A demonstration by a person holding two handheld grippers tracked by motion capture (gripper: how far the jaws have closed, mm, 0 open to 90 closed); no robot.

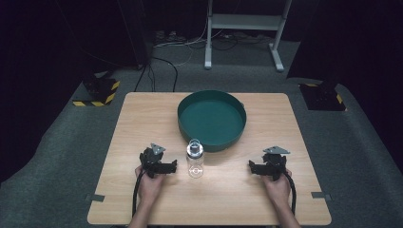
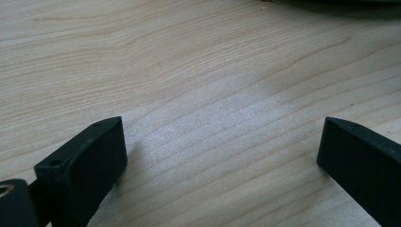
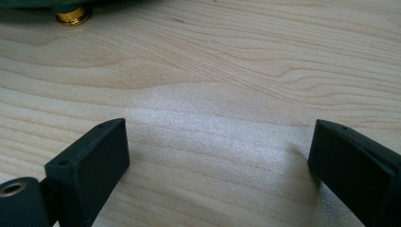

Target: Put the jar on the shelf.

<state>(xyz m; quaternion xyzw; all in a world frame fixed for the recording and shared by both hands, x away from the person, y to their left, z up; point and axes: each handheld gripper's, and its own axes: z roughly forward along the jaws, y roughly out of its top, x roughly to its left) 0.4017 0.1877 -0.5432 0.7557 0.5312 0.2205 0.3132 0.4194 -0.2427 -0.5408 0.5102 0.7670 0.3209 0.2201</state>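
Note:
A clear glass jar [image 1: 195, 159] with a grey lid stands upright on the wooden table [image 1: 142, 114], just in front of a round green basin [image 1: 212, 118]. My left gripper [image 1: 160, 161] rests on the table to the left of the jar, held by a hand. My right gripper [image 1: 268, 166] rests on the right side of the table, farther from the jar. In the left gripper view the left gripper [image 2: 222, 146] stands open with bare wood between its jaws. In the right gripper view the right gripper [image 3: 220, 146] is open too, over bare wood.
A brass foot [image 3: 72, 16] under the basin shows at the top left of the right gripper view. Beyond the table lie grey carpet, cables and a white desk frame [image 1: 244, 28]. Yellow-black marked blocks [image 1: 97, 92] sit on the floor at both far corners.

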